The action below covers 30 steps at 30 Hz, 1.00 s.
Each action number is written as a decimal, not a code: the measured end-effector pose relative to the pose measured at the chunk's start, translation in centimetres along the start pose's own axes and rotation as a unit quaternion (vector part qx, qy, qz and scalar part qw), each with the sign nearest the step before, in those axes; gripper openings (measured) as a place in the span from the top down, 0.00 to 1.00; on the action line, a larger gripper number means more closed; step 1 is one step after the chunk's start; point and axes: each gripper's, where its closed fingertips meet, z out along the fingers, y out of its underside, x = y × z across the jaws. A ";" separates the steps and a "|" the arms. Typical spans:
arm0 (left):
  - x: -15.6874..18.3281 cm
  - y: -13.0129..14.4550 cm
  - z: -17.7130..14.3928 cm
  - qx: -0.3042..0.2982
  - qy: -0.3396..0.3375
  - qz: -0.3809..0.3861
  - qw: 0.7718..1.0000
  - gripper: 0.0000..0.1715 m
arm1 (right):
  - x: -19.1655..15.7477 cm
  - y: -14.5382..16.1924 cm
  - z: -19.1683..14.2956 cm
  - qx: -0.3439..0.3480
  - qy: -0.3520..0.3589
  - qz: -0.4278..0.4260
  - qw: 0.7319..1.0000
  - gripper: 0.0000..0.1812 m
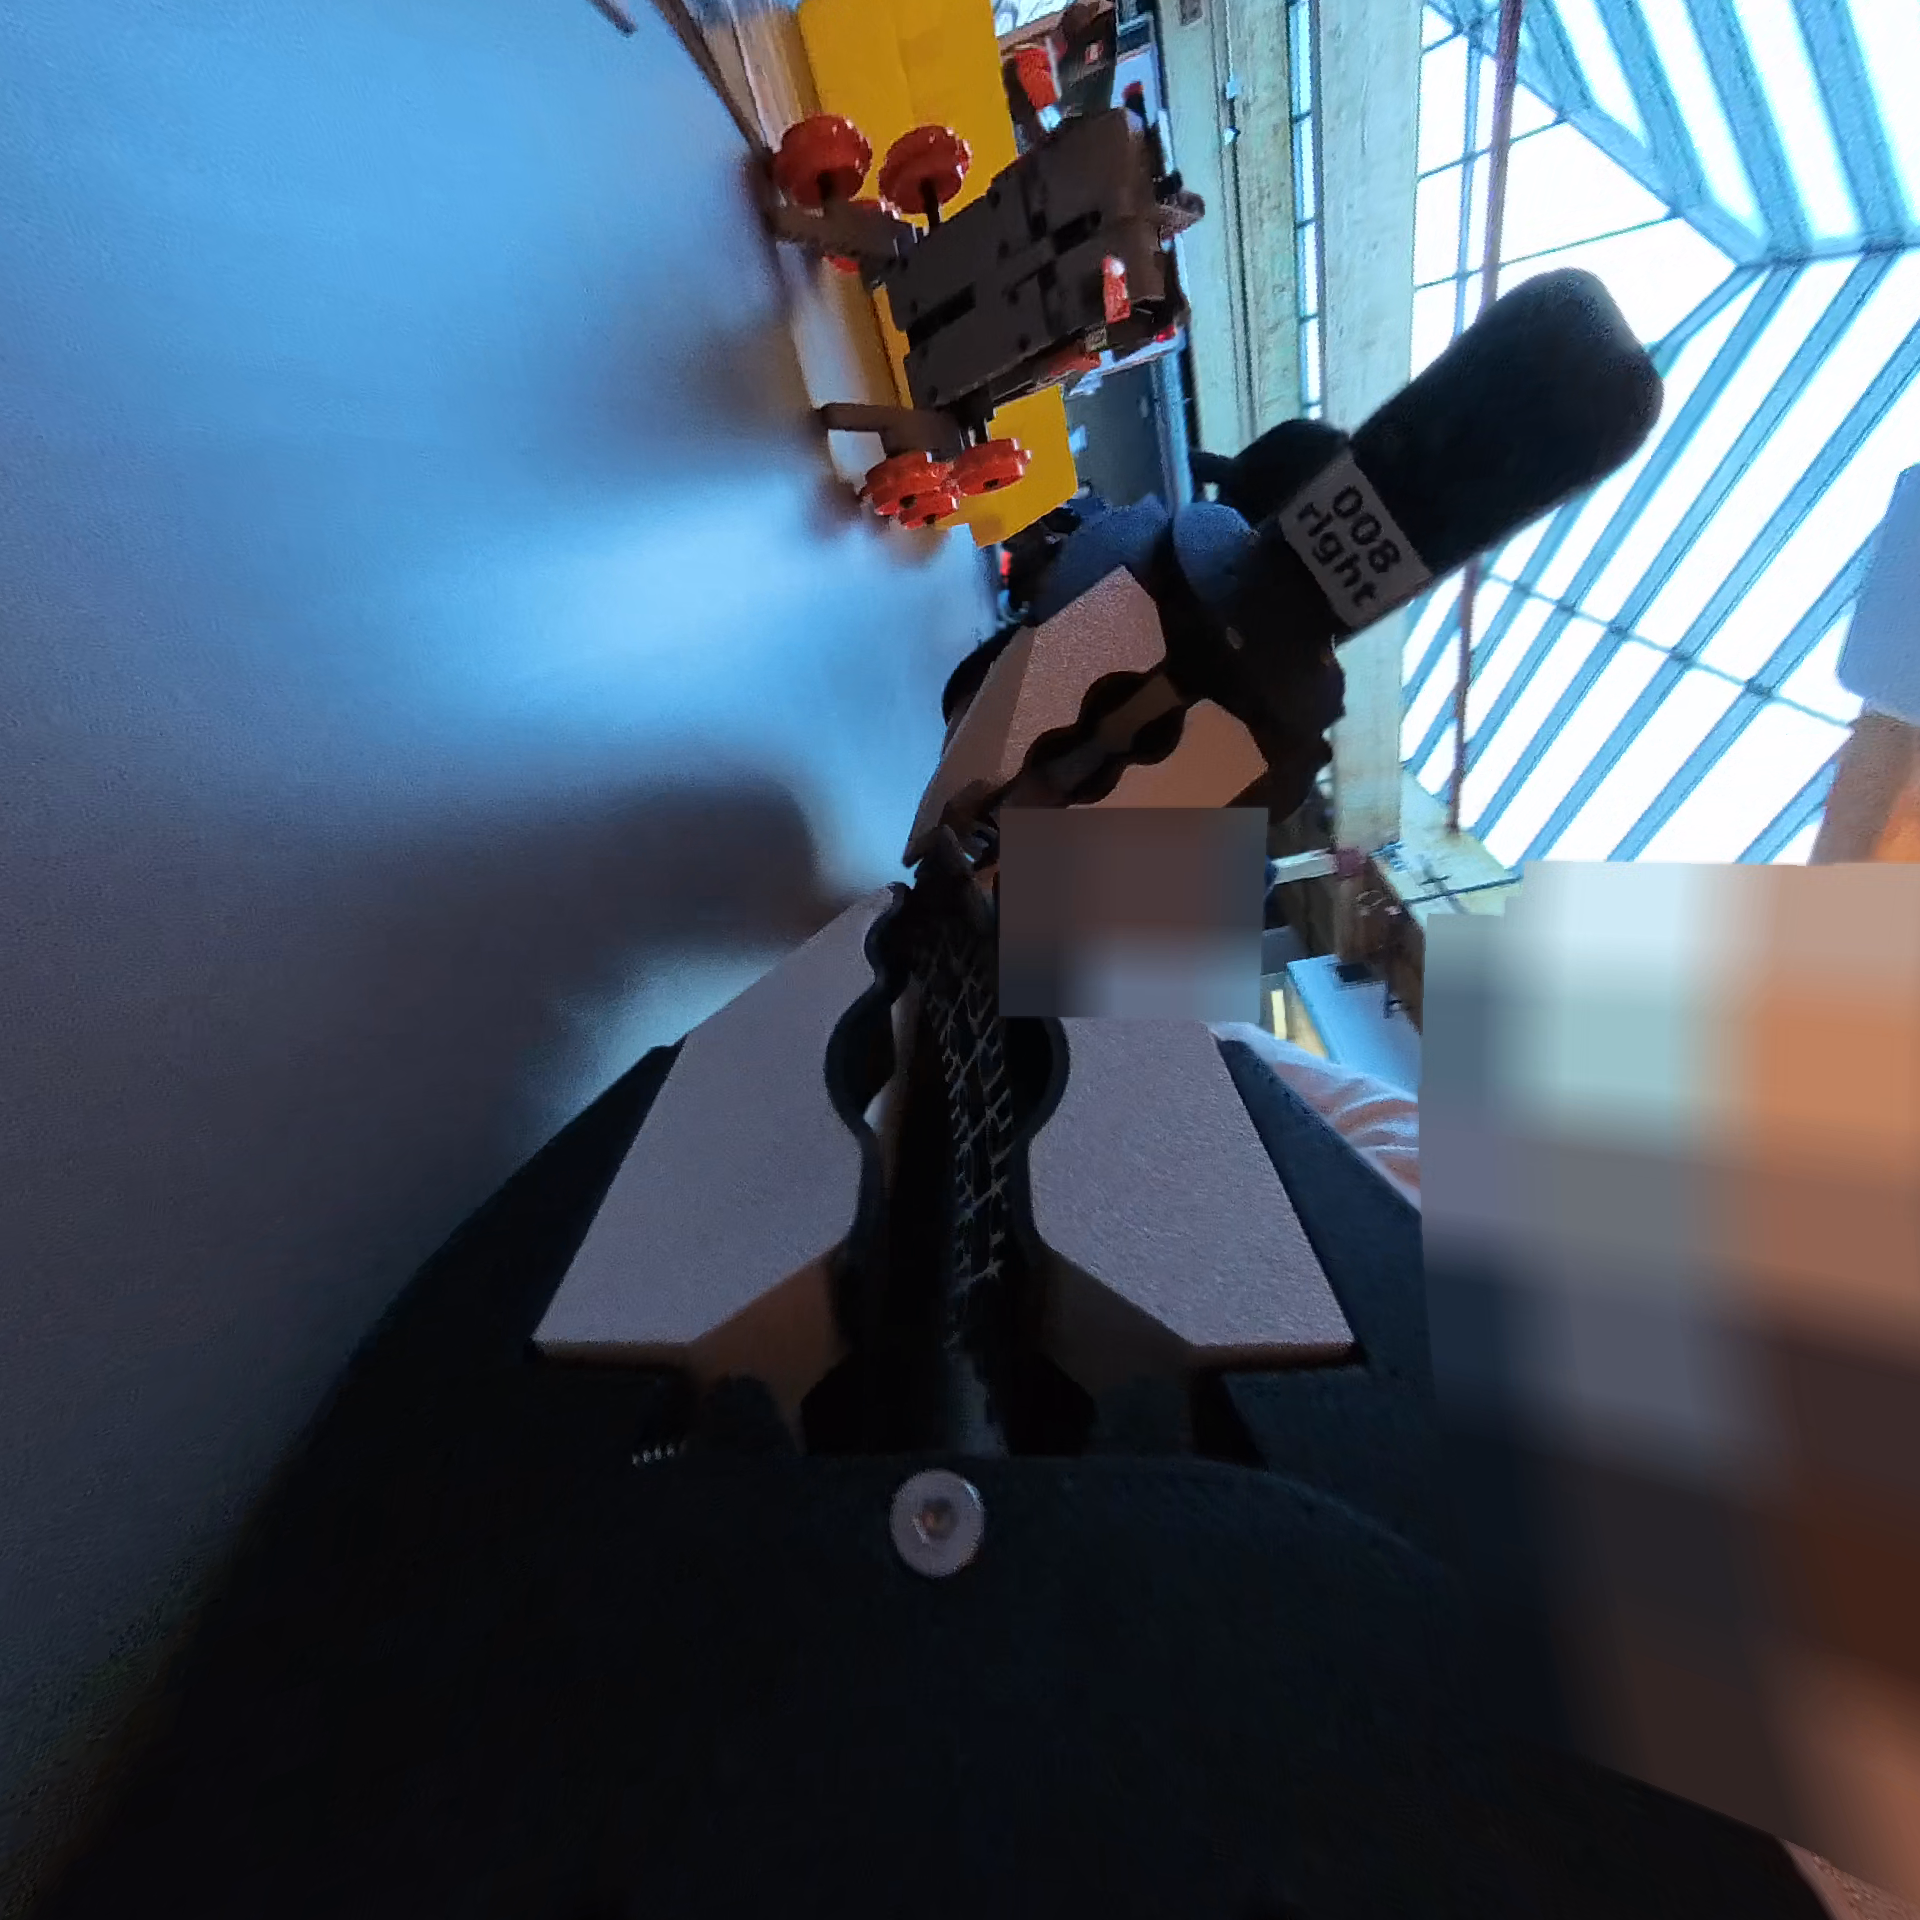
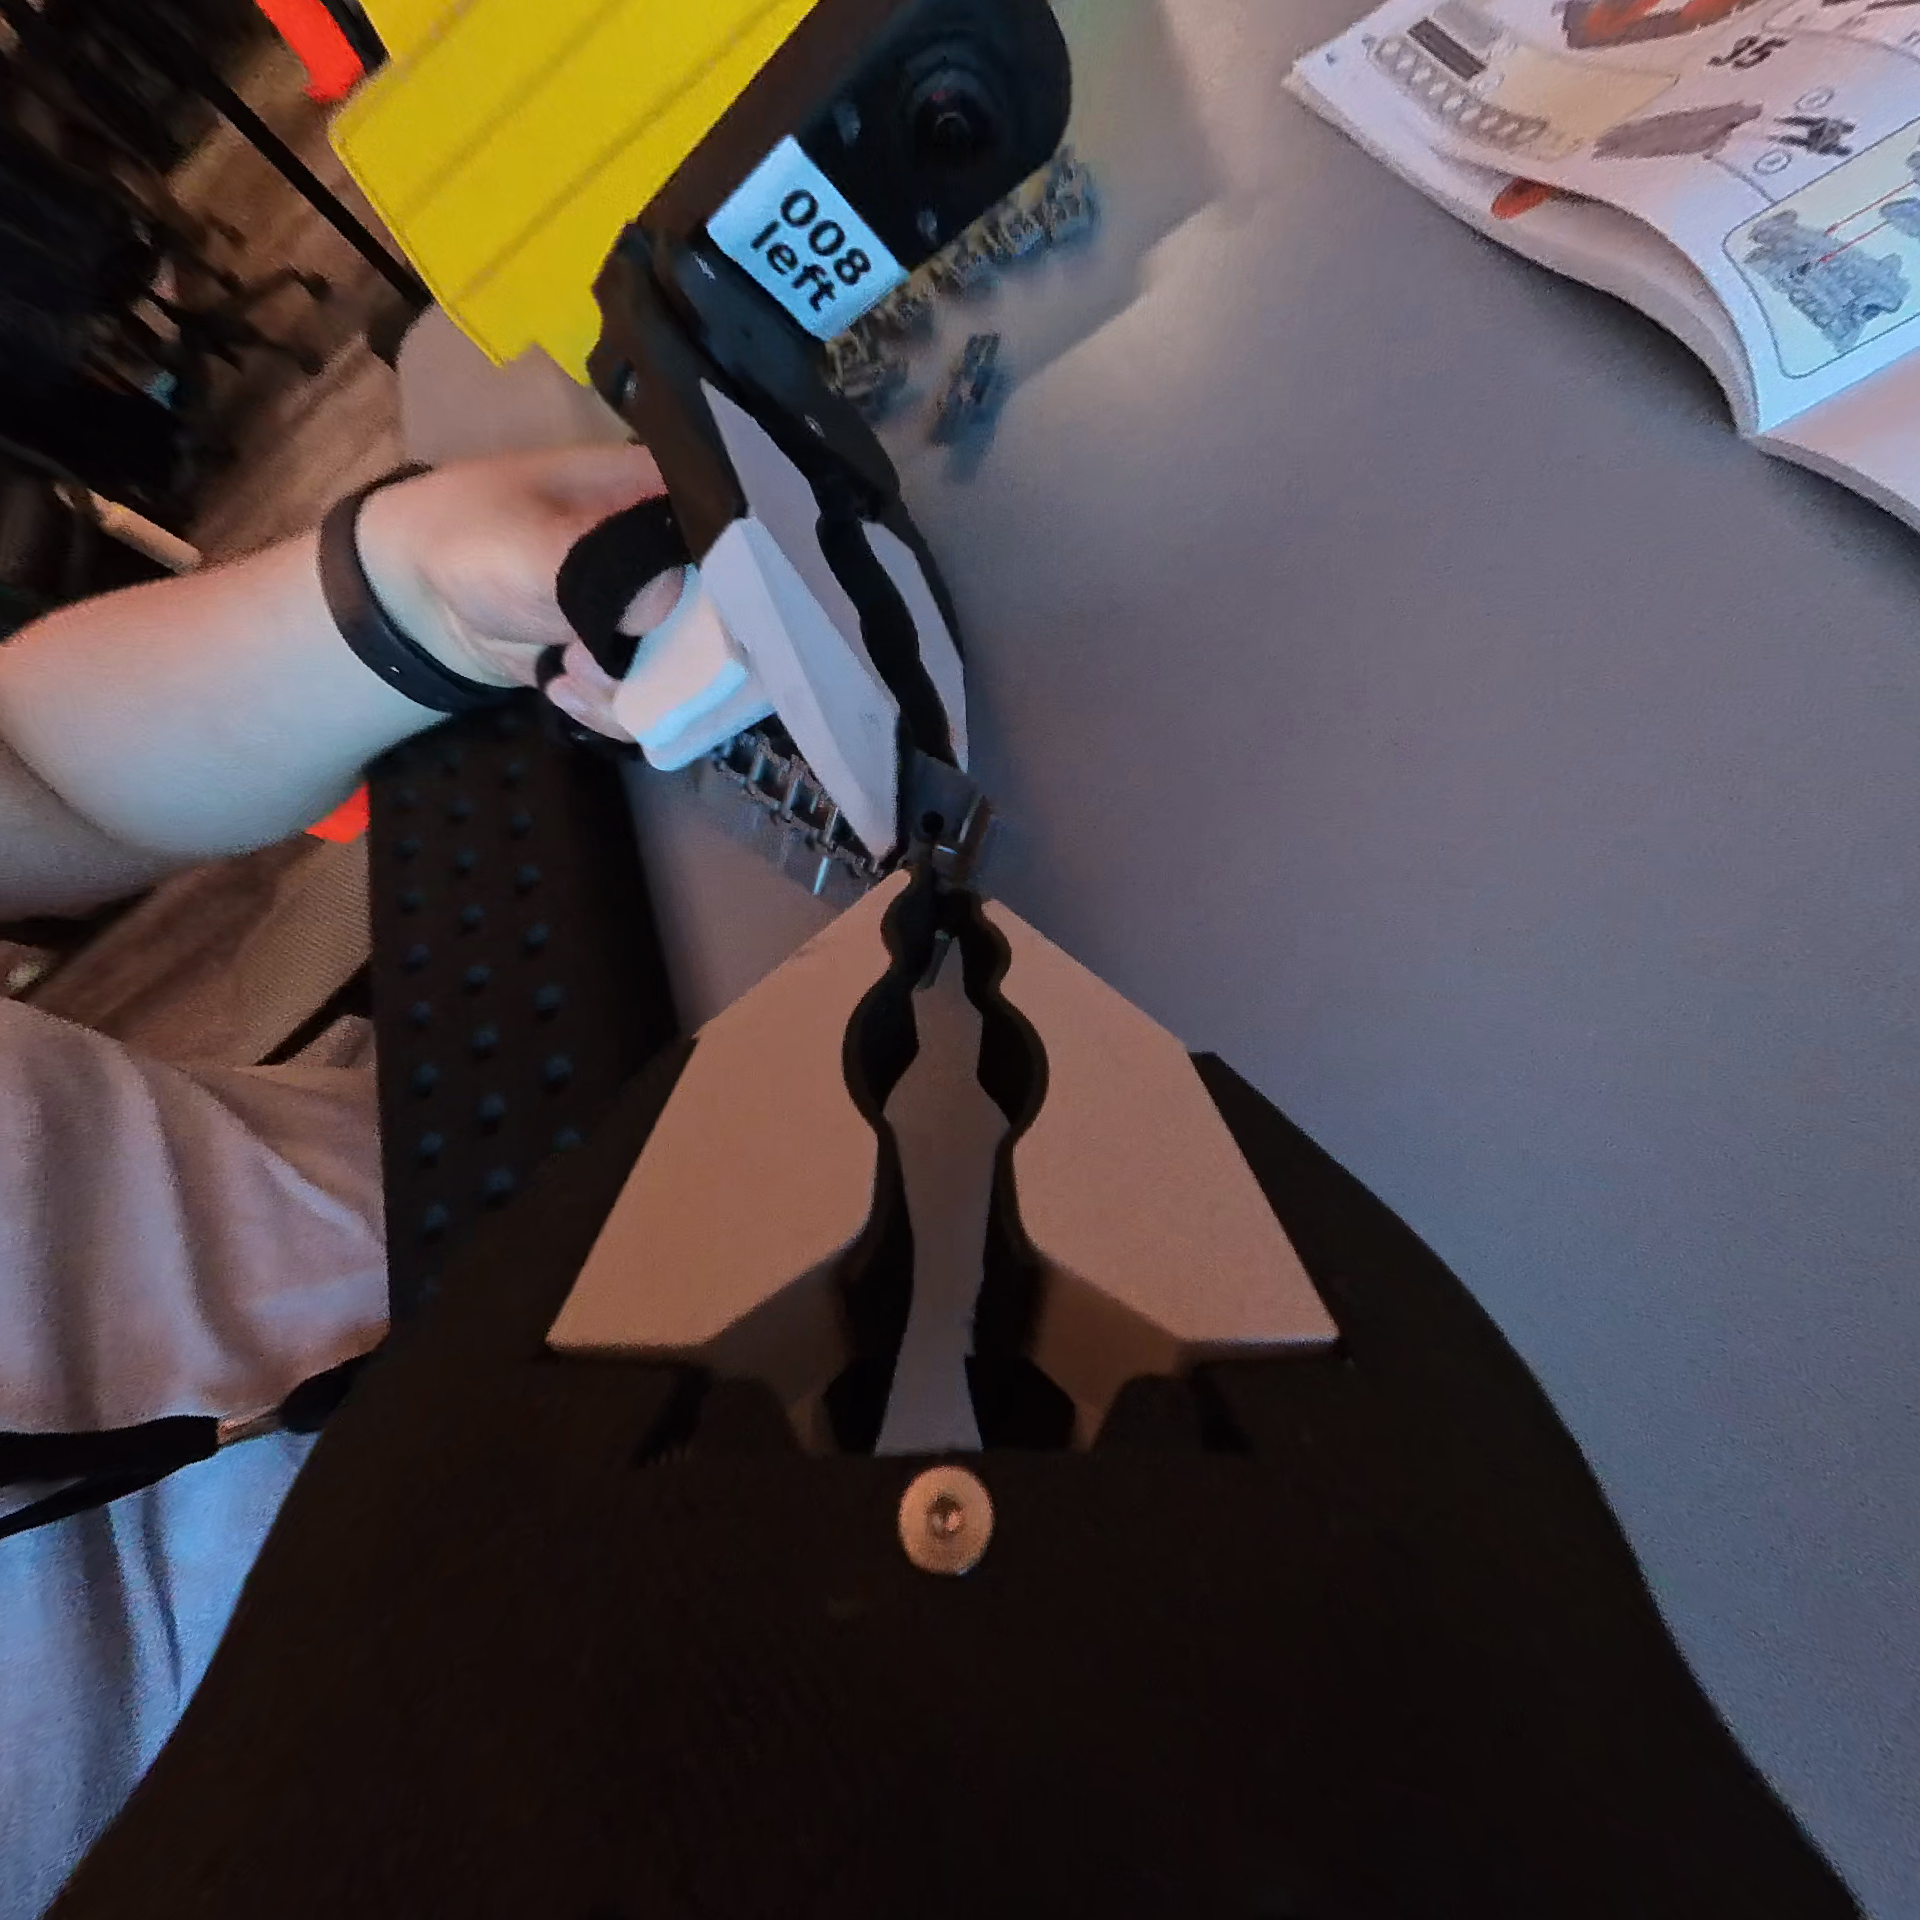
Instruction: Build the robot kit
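My left gripper [image 1: 925,904] is shut on a dark track chain [image 1: 961,1101] of small links that runs back between its fingers. My right gripper [image 2: 935,914] is shut on a small grey link [image 2: 940,945] at its tips. The two grippers meet tip to tip above the grey table [image 2: 1403,935]. The right gripper [image 1: 940,836] shows in the left wrist view, the left gripper [image 2: 920,821] in the right wrist view. More of the chain [image 2: 779,795] shows beside the left gripper's fingers. A person's hand [image 2: 488,582] holds the left gripper.
A brick-built dark chassis with orange wheels [image 1: 997,281] stands farther back, by a yellow box [image 1: 914,62]. A pile of loose track links [image 2: 935,301] and an open instruction booklet [image 2: 1662,208] lie on the table. A black studded plate [image 2: 478,987] lies near the person. My two grippers' fingertips are within a few centimetres of each other.
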 end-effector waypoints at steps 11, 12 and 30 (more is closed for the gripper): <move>5.0 0.2 -0.6 0.001 0.103 0.073 0.992 0.92 | -3.2 -2.4 -2.5 0.128 -0.264 0.150 0.944 0.98; 5.9 0.4 -0.7 -0.003 0.129 0.069 0.989 0.87 | -3.6 -2.7 -2.8 0.138 -0.283 0.155 0.937 0.98; 6.9 -1.5 -3.6 0.118 0.039 0.190 0.974 0.97 | -3.8 -5.2 -3.3 0.231 -0.255 0.083 0.935 0.85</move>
